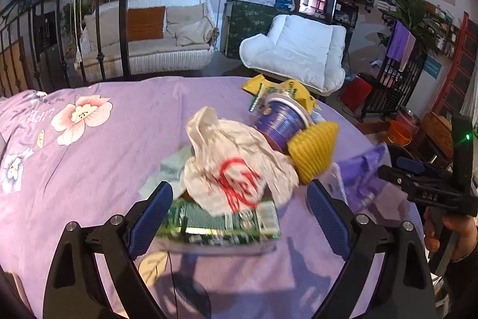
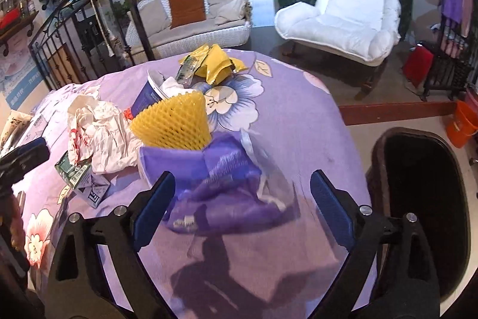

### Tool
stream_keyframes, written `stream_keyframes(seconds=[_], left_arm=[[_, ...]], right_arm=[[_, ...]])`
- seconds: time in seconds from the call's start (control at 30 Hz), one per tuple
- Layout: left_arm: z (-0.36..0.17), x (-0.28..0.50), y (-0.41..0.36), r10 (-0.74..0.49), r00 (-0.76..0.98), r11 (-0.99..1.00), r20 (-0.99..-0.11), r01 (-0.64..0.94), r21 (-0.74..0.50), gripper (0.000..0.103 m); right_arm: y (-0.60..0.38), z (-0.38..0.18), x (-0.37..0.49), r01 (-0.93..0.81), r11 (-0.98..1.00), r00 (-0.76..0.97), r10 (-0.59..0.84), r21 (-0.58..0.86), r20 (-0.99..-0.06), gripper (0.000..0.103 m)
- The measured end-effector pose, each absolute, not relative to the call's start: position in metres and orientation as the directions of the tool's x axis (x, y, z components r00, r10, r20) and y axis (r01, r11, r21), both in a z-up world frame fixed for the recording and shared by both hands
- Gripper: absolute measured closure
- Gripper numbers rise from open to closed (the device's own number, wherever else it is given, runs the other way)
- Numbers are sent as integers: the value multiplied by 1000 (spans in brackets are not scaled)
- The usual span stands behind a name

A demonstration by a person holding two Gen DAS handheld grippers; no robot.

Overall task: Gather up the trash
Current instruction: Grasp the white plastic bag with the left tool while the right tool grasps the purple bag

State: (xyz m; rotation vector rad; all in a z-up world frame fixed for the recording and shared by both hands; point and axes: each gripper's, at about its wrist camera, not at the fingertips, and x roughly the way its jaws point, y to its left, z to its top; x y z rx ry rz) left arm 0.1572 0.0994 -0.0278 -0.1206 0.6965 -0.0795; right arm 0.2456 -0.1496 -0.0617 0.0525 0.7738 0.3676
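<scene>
Evidently the collection has barely begun: every piece of litter visible lies on the round table draped in a lilac floral cloth [image 2: 298, 115], and nothing shows inside the dark brown-rimmed bin [image 2: 424, 199] standing on the floor beside the table's right edge, though its interior is too dark to judge.

Heap of trash, near the table's middle and toward its right edge: a crumpled white plastic bag with red printing [image 1: 236, 166], a green printed carton lying flat [image 1: 221, 224], a blue paper cup tipped on its side [image 1: 280, 118], a yellow foam fruit net shaped as a cone [image 2: 176, 121], yellow snack wrappers [image 2: 215, 62] at the far edge, and a crumpled purple plastic wrapper [image 2: 215, 178].

Left gripper [image 1: 239, 214]: fingers spread wide, pinching nothing. The green carton lies between the blue pads, its left end close against the left pad; whether it touches cannot be told. The white bag rests on the carton just beyond the tips.

Right gripper [image 2: 242, 205]: fingers likewise spread wide and empty. The purple wrapper lies between the pads, nearer the left one, with the yellow foam net touching its far side.

Remaining, by judgement: close on carton and wrapper, carry them to the bin, then repeat for cup, net, bag and snack wrappers.
</scene>
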Motion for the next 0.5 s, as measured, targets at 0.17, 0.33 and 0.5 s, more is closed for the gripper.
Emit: stream_keyframes(seconds=[0.17,0.33,0.5], left_arm=[[-41,192,107,-98,714,989,-693,-9,-150,21],[-50,199,105,-91,688,988,-720,-29,-152,43],[-46,192,102,-88,706,987,-702,-32,-156,58]], right_arm=[[-140,-67,260,-345,927,630,346,148,-695,17],[-139,-78,267,-340,930,609,329,137,-722,37],[-140,-80,258,-342,931,619,323,124,-716,52]])
